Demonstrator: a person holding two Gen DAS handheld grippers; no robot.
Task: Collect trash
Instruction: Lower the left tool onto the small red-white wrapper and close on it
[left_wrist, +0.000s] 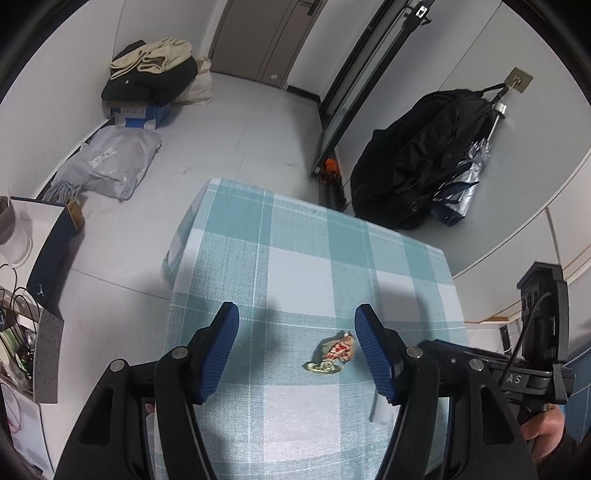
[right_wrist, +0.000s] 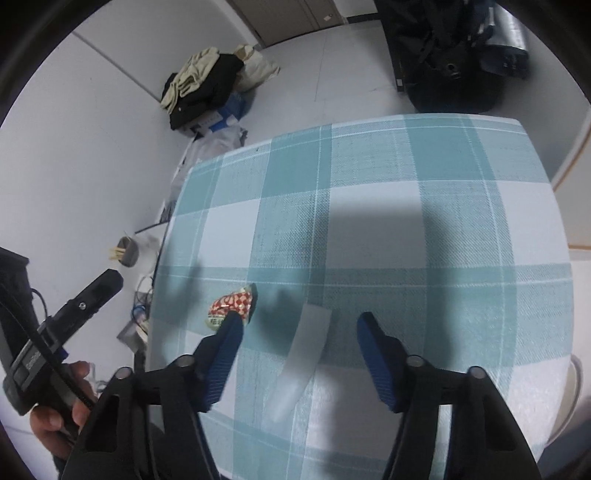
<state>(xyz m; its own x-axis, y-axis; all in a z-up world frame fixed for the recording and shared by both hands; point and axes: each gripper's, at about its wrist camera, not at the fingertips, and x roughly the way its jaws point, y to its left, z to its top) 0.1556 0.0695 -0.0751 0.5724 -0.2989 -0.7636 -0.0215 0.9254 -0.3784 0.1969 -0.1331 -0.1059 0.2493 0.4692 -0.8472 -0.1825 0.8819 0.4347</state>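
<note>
**A:** What do the fingers look like on your end?

**B:** On my left gripper both blue pads stand apart with nothing pressed between them. The crumpled red-and-white wrapper lies on the checked tablecloth inside that gap, just beside the right-hand pad; I can't tell whether it touches. My right gripper is also parted, gripping nothing. A pale translucent strip lies flat on the cloth between its fingers, clear of both.

**A:** Any containers?

**B:** No bin that I can see. Off the table's left edge the right wrist view shows a small dark cup with pale sticks poking out. On the floor by the far wall sits a blue and white box with folded dark and cream clothes piled on top; what is inside the box is hidden.

**A:** And the hands?

**B:** Both grippers tilt steeply down at the table. The right hand wraps its handle at the lower right of the left view; the left hand shows at the lower left of the right view.

**A:** Differences between views?

**B:** In the right view its own left fingertip covers part of the wrapper. In the left view the strip is mostly hidden behind a finger. Only the left view shows the black bag and silver umbrella hanging from a wall hook together.
</note>
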